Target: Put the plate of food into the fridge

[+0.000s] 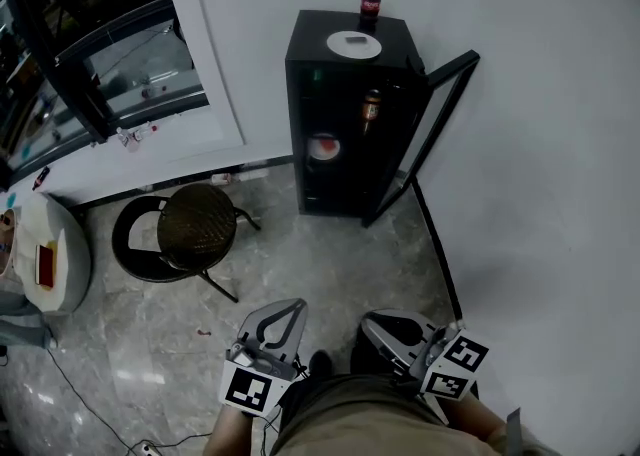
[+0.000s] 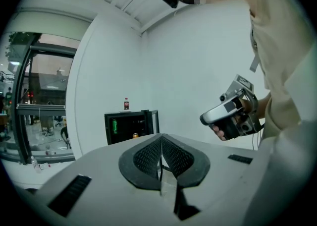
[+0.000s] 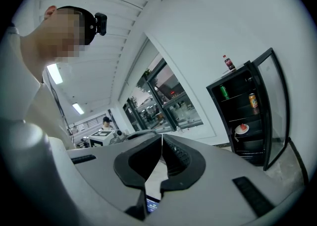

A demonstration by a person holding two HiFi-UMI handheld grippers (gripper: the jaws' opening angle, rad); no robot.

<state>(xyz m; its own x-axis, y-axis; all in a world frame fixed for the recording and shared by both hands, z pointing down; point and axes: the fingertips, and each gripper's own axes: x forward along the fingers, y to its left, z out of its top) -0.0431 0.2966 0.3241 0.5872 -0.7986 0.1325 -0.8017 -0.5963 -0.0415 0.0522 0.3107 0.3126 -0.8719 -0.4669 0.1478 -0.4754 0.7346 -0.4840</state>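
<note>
Head view looks down on a black fridge point(image 1: 400, 39) standing against a white wall point(image 1: 540, 94), its glass door point(image 1: 440, 124) swung wide open on the right side. The plate point(image 1: 323, 148) of food already sits on a middle shelf inside, one level below a shelf carrying an orange can point(image 1: 371, 109). On the fridge's top stand a cola bottle point(image 1: 370, 6) and, just beside it, a white disc point(image 1: 353, 44). A round stool point(image 1: 197, 227) is on the marbled floor point(image 1: 330, 264) to the left of the fridge. Both grippers are low in this view, close to the person's body and well apart from the fridge. The left gripper point(image 1: 290, 306) has its jaws pressed together with nothing between them, as the left gripper view shows: the ribbed pads meet along one seam. The right gripper point(image 1: 375, 324) is likewise pressed together and empty. The right gripper view shows the plate on its shelf, with a green can point(image 3: 223, 91) on the top shelf above the orange one.
</note>
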